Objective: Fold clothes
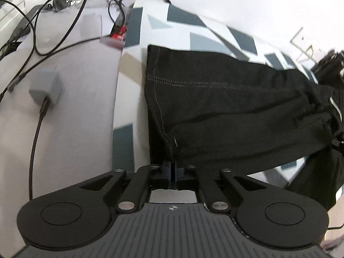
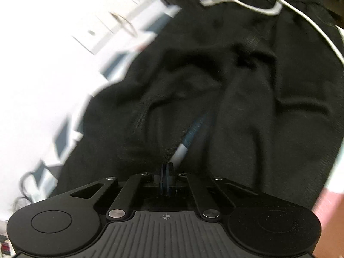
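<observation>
A black garment (image 1: 225, 111) with a stitched hem lies across a white cloth with grey-blue shapes (image 1: 182, 28). In the left wrist view my left gripper (image 1: 172, 167) is shut on the garment's near hem corner, which is pinched between the pads. The fabric stretches away to the right, where it bunches. In the right wrist view the same black garment (image 2: 215, 75) fills the frame in loose folds, with a white drawstring (image 2: 258, 8) at the top. My right gripper (image 2: 166, 168) is shut on a fold of this fabric. A strip of the patterned cloth (image 2: 187, 142) shows through a gap.
Left of the patterned cloth is a grey tabletop (image 1: 75, 129) with a grey charger block (image 1: 46, 90), looping black cables (image 1: 64, 32) and a small red item (image 1: 120, 33). The patterned cloth's edge (image 2: 64, 139) runs along the left in the right wrist view.
</observation>
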`<state>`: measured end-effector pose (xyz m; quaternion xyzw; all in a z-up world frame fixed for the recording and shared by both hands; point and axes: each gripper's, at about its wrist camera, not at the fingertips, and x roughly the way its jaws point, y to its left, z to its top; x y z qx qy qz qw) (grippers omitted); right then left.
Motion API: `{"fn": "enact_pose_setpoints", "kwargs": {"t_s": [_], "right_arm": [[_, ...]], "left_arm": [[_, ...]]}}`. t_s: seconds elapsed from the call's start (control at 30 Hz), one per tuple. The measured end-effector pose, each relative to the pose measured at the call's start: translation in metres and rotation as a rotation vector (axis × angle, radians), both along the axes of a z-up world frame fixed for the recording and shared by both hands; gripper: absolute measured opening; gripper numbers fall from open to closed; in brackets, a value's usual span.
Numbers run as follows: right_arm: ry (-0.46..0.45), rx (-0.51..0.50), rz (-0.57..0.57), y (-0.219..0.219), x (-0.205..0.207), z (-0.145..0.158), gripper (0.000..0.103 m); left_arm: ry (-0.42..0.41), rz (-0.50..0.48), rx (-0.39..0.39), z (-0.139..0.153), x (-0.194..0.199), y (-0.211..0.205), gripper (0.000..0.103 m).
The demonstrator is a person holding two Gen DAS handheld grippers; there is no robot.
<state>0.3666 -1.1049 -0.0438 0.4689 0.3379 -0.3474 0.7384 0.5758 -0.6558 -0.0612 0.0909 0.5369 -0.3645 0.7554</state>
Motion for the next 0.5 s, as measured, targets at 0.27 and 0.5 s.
{"fn": "enact_pose_setpoints", "kwargs": {"t_s": [0.27,0.5], "right_arm": [[-0.09,-0.089,0.011,-0.012,0.006,0.056,0.034],[-0.152,-0.282,0.091,-0.062,0.094,0.084,0.035]], "left_arm": [[-0.026,0.07,-0.126,0.035,0.013,-0.003,0.052],[-0.129,0.18,-0.137,0.029,0.06,-0.05,0.06]]}}
